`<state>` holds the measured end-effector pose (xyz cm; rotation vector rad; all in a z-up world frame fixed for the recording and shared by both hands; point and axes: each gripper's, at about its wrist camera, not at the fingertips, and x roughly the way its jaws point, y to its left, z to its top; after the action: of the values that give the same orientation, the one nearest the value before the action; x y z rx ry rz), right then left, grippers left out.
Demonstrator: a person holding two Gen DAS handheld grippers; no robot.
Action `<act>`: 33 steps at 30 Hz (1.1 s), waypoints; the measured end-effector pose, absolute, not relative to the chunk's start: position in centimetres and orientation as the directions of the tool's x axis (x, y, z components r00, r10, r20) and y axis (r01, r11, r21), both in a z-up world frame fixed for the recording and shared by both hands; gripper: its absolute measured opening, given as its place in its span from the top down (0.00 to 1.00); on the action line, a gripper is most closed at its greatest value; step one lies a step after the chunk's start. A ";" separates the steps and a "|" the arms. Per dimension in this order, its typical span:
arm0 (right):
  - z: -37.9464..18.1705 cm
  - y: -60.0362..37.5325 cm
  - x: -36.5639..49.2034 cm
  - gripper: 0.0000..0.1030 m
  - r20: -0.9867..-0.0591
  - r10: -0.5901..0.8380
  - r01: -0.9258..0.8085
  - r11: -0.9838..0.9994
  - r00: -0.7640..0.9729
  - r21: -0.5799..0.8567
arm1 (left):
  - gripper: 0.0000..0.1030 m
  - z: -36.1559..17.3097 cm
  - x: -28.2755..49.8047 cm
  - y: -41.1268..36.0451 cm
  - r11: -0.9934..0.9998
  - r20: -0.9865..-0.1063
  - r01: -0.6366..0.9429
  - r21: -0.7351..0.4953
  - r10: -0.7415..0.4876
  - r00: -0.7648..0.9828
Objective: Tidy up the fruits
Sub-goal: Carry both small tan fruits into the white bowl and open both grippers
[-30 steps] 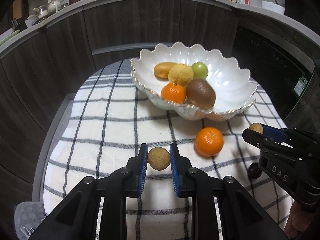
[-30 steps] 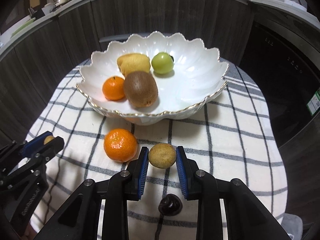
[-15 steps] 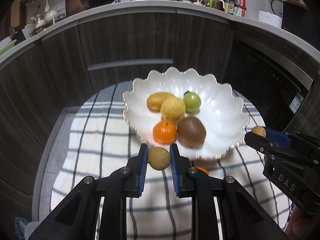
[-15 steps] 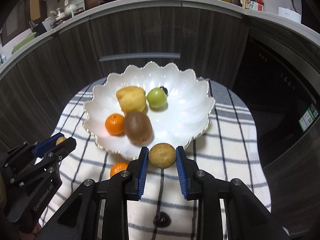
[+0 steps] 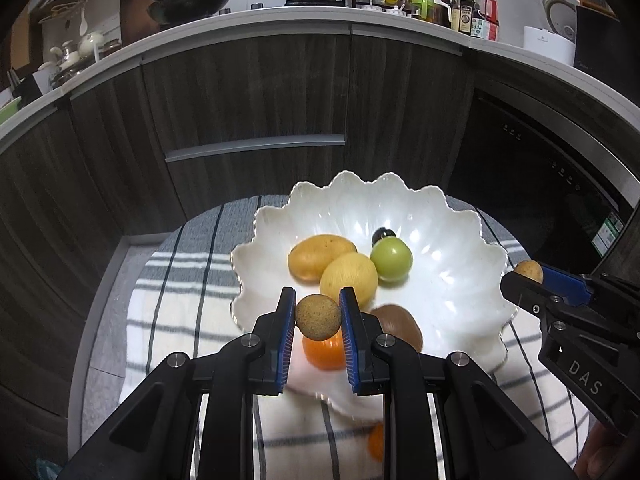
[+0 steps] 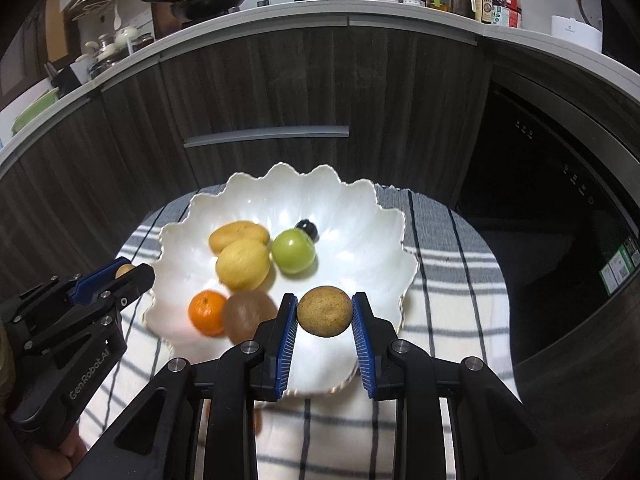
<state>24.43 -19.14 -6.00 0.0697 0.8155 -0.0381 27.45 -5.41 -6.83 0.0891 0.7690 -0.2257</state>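
Both tools carry fruit. Left tool (image 5: 318,317) is squeezed shut on a small round brown fruit (image 5: 318,317), and it hangs over the near edge of the wavy white bowl (image 5: 472,240). Right tool (image 6: 324,312) pinches a bigger round tan fruit (image 6: 324,311) the same way, also over the near side of the bowl.

To do this step well, I think each tool should go lower and reach an open white spot before letting go. Then the fruit will not drop hard, roll, or bump the green fruit (image 6: 293,251). Going one at a time should keep the tools from knocking together.

Inside the bowl sit two yellow fruits, the green one, a brown kiwi (image 6: 249,314) and a small orange (image 6: 207,312).

Only the left view shows another orange fruit (image 5: 376,442) lying on the checked cloth (image 5: 168,280) on the surface, partly hidden. The right view shows the orange in the bowl fully; the left view hides most of it.
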 end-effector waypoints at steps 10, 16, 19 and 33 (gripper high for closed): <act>-7.4 -19.9 28.1 0.72 -0.745 0.000 0.071 0.995 0.667 0.064 | 0.78 -8.1 31.0 -5.9 0.971 -0.717 0.237 0.004 -0.163 0.678; -8.5 -20.0 29.3 0.72 -0.758 0.005 0.075 0.995 0.652 0.071 | 0.78 -9.0 32.1 -6.2 0.972 -0.728 0.237 -0.002 -0.163 0.666; -8.8 -20.0 29.7 0.72 -0.762 0.009 0.074 0.994 0.647 0.074 | 0.74 -9.0 32.3 -6.1 0.973 -0.724 0.233 0.002 -0.159 0.671; -7.4 -20.5 28.9 0.23 -0.736 -0.075 0.137 0.990 0.673 0.025 | 0.31 -7.5 31.3 -5.8 0.980 -0.699 0.199 0.028 -0.123 0.705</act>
<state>28.90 -20.50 -7.44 0.0806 0.8241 -0.1194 31.27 -5.76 -7.52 0.1039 0.7686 -0.1795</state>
